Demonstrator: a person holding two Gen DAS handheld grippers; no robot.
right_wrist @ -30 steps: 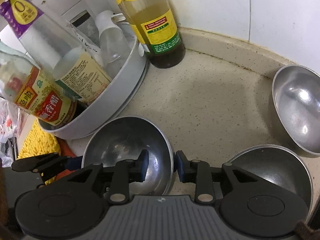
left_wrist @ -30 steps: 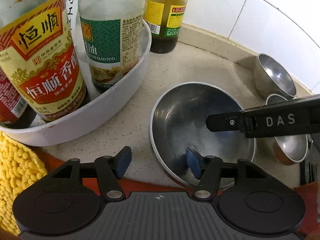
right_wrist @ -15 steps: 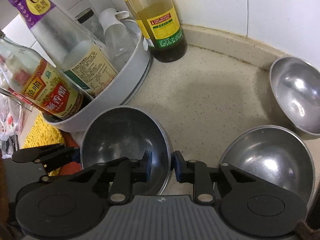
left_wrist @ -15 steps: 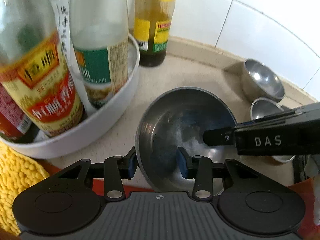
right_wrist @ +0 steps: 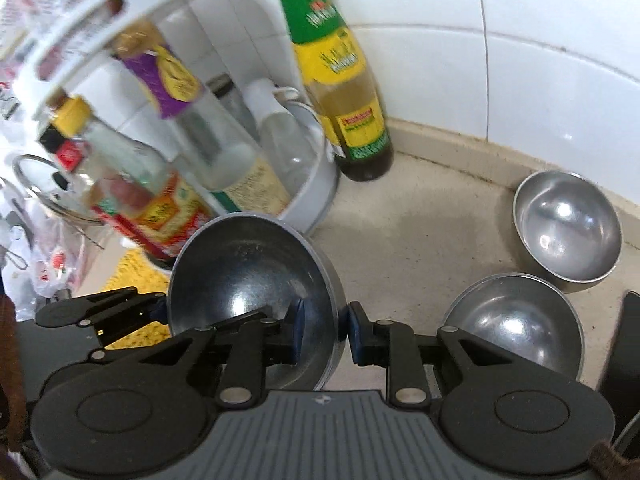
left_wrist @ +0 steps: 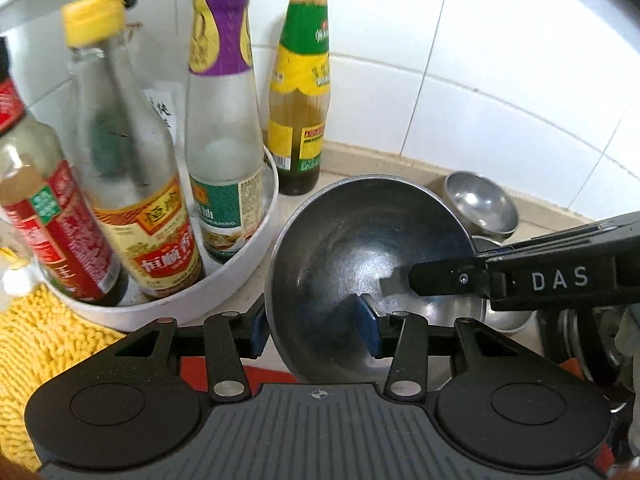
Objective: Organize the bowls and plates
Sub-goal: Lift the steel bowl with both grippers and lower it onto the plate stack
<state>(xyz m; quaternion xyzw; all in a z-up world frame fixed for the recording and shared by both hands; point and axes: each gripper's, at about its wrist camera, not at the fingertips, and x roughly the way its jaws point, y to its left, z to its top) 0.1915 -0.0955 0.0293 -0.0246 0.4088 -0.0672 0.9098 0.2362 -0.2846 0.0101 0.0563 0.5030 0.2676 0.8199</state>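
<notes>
With both claws, left claw (left_wrist: 316, 330) and right claw (right_wrist: 322, 332), pinching opposite rims of the steel bowl (right_wrist: 248, 276), I lift evenly, clear of the bottles (left_wrist: 160, 184).

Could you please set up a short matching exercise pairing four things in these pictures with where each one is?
Things:
1. large steel bowl
2. green-labelled bottle
3. purple-labelled bottle
4. two small steel bowls

Places:
A. standing inside the white tub
B. standing on the counter by the tiled wall, outside the tub
C. gripped by its rim by the left gripper and the right gripper
D. resting on the counter at the right

Pairs: 1-C, 2-B, 3-A, 4-D
</notes>
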